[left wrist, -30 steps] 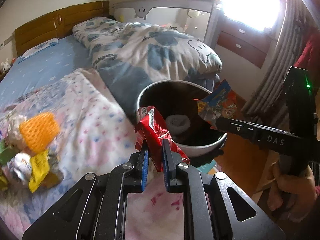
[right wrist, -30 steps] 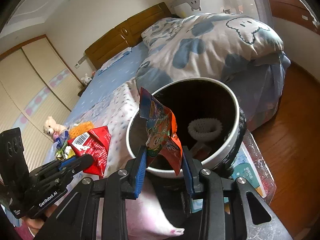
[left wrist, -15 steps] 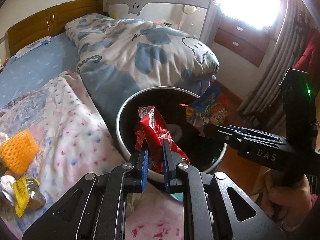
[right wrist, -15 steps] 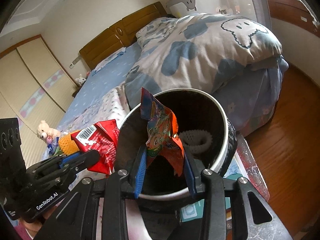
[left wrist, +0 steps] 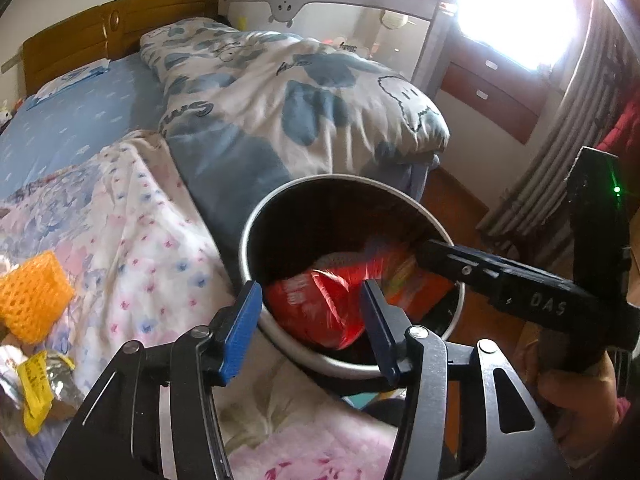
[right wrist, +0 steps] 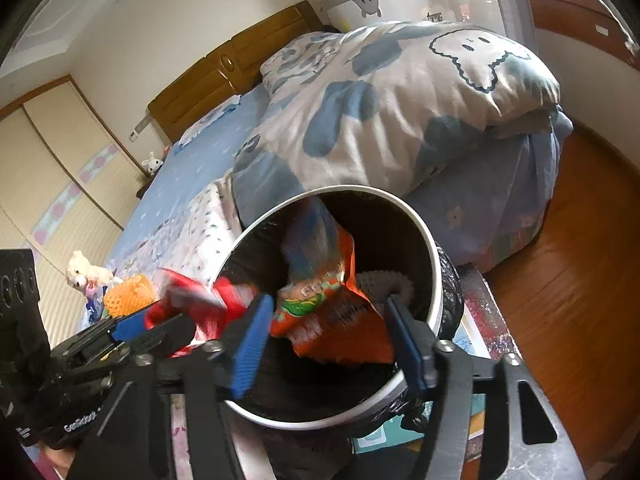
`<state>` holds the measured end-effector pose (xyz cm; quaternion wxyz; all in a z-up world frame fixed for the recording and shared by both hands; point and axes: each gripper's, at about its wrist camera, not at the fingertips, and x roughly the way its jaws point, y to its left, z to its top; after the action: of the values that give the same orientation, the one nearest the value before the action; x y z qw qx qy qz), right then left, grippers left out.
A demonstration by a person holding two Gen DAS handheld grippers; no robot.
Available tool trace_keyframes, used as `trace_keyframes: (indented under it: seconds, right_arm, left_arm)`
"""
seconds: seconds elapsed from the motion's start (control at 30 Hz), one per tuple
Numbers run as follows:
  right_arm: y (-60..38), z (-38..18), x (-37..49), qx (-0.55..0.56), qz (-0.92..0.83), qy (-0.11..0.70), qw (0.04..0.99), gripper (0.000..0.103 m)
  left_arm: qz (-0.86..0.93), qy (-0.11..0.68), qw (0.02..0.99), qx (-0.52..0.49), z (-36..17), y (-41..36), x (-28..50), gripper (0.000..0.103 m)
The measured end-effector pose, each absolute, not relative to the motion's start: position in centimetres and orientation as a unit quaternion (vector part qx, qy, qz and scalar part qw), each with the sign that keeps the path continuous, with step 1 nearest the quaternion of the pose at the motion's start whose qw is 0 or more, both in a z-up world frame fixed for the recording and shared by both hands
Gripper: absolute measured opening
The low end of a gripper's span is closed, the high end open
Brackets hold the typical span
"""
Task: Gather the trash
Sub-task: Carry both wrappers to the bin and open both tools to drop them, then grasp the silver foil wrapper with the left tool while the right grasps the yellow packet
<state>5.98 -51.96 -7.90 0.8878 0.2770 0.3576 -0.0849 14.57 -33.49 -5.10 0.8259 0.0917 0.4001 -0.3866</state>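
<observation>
Hovering over the bin (left wrist: 256, 216) beside the bed's edge, I see my left gripper (left wrist: 312, 324) and right gripper (right wrist: 332, 340) spread wide, gripping nothing, with the red wrapper (left wrist: 316, 308) and orange wrapper (right wrist: 320, 284) blurred inside its rim.

We find the round black white-rimmed bin (left wrist: 256, 232) open-topped, its mouth crowded by a red wrapper (left wrist: 320, 308), an orange wrapper (right wrist: 328, 316) and both grippers; the folded blue-patterned quilt (right wrist: 400, 112) blocks its far side.
</observation>
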Motion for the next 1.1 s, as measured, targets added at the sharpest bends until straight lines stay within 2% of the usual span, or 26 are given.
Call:
trace_keyframes:
  seconds: [0.37, 0.57, 1.1]
  right_arm:
    - [-49.6, -7.0, 4.4, 0.282, -0.078, 0.333, 0.896, 0.081]
    - [-46.8, -6.7, 4.0, 0.277, -0.061, 0.325, 0.902, 0.085]
    - [-39.3, -7.9, 5.8, 0.272, -0.004, 0.351, 0.896, 0.085]
  left_arm:
    - [-0.37, 0.407, 0.833, 0.068, -5.8, -27.4, 12.4, 0.055]
    - [-0.357, 0.42, 0.833, 0.049, -6.1, -23.3, 11.2, 0.055]
    - [-0.281, 0.431, 0.857, 0.019, -7.8, -13.0, 11.0, 0.055]
